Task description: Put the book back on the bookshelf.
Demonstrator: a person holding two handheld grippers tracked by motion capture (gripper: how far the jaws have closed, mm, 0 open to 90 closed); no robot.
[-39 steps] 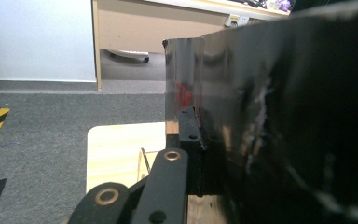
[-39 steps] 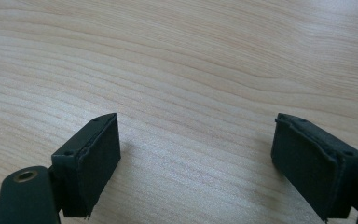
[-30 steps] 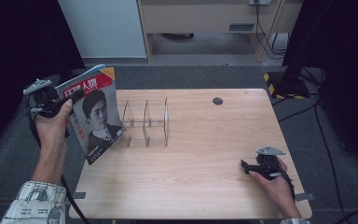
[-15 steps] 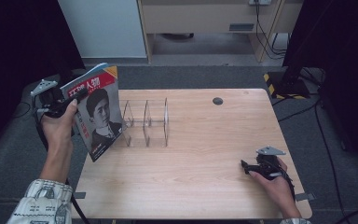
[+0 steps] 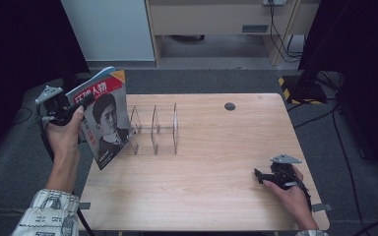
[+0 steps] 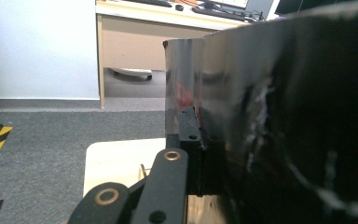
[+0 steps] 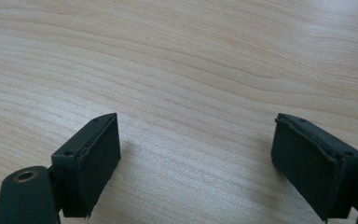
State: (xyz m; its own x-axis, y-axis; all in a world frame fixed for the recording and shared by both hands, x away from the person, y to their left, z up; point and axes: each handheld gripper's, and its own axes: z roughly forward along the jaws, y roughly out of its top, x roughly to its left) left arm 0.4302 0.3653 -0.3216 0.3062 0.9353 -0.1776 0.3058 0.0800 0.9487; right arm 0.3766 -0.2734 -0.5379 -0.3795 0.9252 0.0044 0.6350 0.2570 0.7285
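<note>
My left gripper [image 5: 82, 102] is shut on a magazine [image 5: 106, 118] with a red title band and a portrait on its cover. I hold it upright and tilted over the table's left edge, just left of a clear acrylic divider rack [image 5: 155, 129]. In the left gripper view the magazine's dark glossy cover [image 6: 284, 116] is pinched between the jaws of the left gripper [image 6: 200, 140]. My right gripper [image 5: 262, 176] rests low on the wooden table [image 5: 216, 196] near its front right corner. In the right gripper view the right gripper [image 7: 196, 154] stands open with bare wood between its jaws.
A dark round grommet [image 5: 230, 106] sits in the tabletop at the back. Beyond the table are a white panel [image 5: 110, 29], a desk, cables and a yellow-black striped base [image 5: 288, 86] on grey carpet.
The left hand has shifted slightly with the magazine still gripped. The right hand has not moved.
</note>
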